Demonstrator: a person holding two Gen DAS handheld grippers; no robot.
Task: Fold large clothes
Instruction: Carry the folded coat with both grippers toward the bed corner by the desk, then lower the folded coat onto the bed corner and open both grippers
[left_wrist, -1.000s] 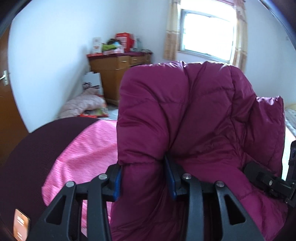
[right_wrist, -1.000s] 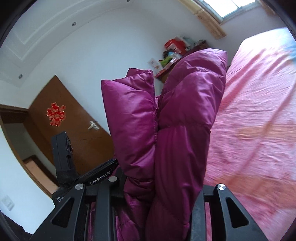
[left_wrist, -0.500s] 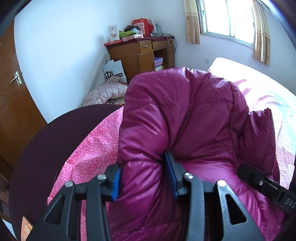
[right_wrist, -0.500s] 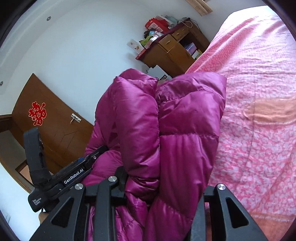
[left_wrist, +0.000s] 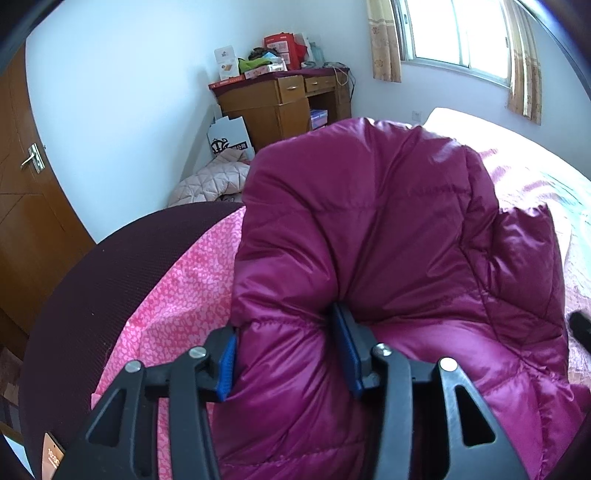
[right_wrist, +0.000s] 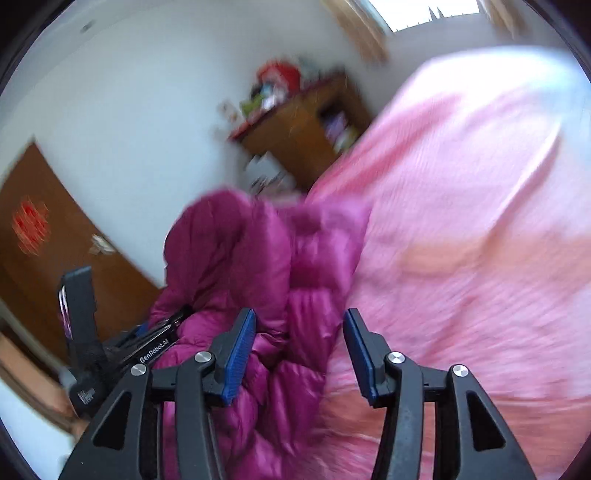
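A magenta puffer jacket (left_wrist: 369, 240) lies bunched and folded on the pink bed (left_wrist: 177, 295). My left gripper (left_wrist: 288, 354) is shut on a thick fold of the jacket, with the blue pads pressed into it. In the blurred right wrist view my right gripper (right_wrist: 299, 354) stands open, its blue pads apart, with the jacket (right_wrist: 258, 258) lying loose just ahead between and left of them. The left gripper's body (right_wrist: 147, 350) shows at the left of that view.
A wooden desk (left_wrist: 280, 103) with boxes stands by the far wall under a window (left_wrist: 458, 33). A pale quilted garment (left_wrist: 210, 181) lies on the floor beside it. A brown door (left_wrist: 26, 206) is at the left. A dark rounded edge (left_wrist: 92, 280) borders the bed.
My right gripper has opened and let go of the jacket, which dropped lower onto the bed. Both views tilted down toward the bed. My left gripper keeps its hold.
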